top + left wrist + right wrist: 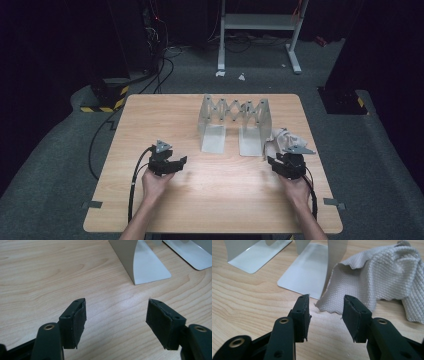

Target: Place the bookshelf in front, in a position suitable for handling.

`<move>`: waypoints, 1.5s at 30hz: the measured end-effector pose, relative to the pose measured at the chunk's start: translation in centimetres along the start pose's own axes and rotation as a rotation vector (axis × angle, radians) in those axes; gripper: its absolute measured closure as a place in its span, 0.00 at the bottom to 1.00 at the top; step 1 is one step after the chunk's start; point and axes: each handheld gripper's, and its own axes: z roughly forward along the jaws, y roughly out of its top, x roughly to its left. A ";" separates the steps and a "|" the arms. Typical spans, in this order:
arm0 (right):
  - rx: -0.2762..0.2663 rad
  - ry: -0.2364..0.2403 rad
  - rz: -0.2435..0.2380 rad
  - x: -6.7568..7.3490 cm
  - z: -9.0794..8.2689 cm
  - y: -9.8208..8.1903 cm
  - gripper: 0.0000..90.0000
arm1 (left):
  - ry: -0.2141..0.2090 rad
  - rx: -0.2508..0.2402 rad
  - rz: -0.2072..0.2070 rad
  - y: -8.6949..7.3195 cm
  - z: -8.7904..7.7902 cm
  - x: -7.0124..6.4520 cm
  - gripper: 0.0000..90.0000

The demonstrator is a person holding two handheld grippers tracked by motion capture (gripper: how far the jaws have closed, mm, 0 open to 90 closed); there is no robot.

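Claws both apart, empty, above table.

A coarse woven cloth lies by a smooth matt metal rack on the wood-grain table.

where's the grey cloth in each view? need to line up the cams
High view: cloth at the table's right edge, just right of the metal rack, ahead of the right tongs.
Left gripper view: not in it.
Right gripper view: upper right, just beyond the open tongs.
Shared landmark: the rack's flat foot plates.
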 end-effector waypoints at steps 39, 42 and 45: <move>0.005 -0.056 0.062 0.6 3.0 5.0 0.66 | -0.007 -0.008 0.012 7.5 3.5 -2.5 0.42; 0.015 -0.072 0.056 0.7 3.3 5.1 0.67 | 0.016 -0.015 0.020 8.1 3.9 -2.5 0.44; 0.023 -0.085 0.052 0.8 3.5 5.3 0.67 | 0.017 -0.015 0.015 8.4 4.2 -2.5 0.46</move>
